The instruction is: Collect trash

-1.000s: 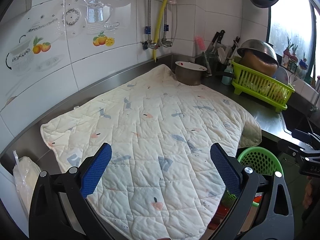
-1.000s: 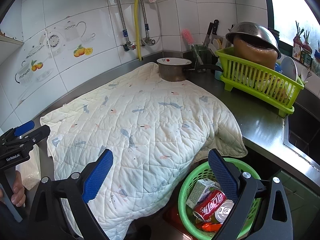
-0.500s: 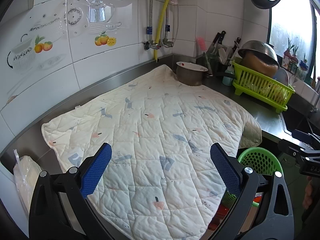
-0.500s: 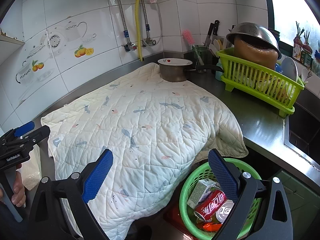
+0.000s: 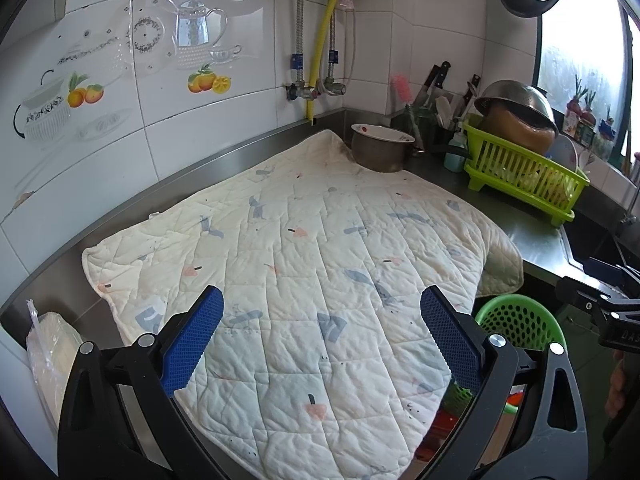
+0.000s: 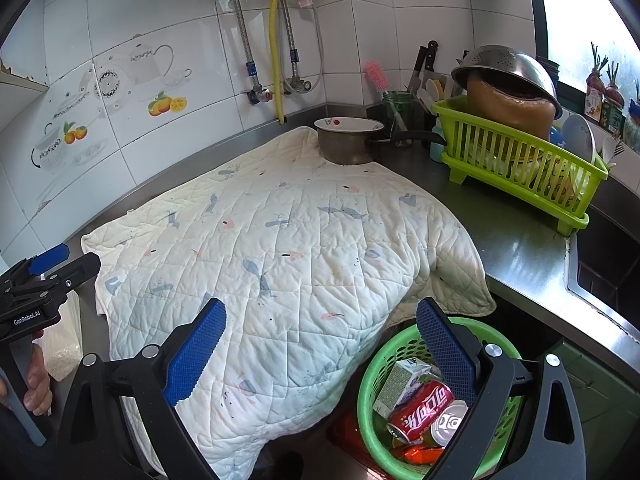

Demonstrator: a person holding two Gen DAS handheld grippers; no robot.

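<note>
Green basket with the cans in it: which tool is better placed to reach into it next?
Right, probably. The right tool hangs open almost over the green basket, with the red can and carton beside its fingertip. The left tool is open over the quilted mat, farther away.

A white quilted cloth w/ small prints (image 5: 304, 280) is lying spread over the steel counter (image 6: 520, 248). A dented metal saucepan (image 6: 350, 142) is sitting on its far corner (handle pointing right), near a lime-green plastic dish rack (image 6: 520, 164).
</note>
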